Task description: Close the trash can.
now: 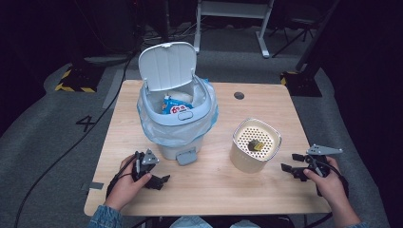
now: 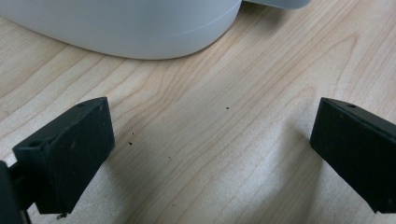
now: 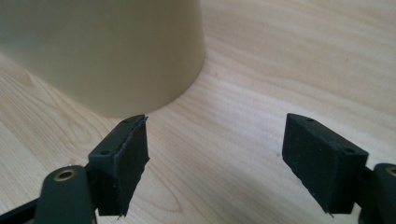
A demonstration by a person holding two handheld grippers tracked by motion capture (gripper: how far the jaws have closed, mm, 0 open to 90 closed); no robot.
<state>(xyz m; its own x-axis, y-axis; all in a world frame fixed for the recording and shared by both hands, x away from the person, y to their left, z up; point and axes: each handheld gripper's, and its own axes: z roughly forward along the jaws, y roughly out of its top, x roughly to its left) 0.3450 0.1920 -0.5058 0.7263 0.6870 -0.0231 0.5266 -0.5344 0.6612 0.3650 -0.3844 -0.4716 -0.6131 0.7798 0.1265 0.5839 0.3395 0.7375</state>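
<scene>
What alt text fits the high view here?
A wooden table holds a lined white pedal bin, lid up, and a beige perforated container. A person's hands rest the left claw and right claw on the table, both open.

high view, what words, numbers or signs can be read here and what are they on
"4": dark figure on the grey floor left of the table.
Blue packet in the bin: red and white print, too blurred to read.
Cream basket, both grippers, both gripper views: no text.
</scene>
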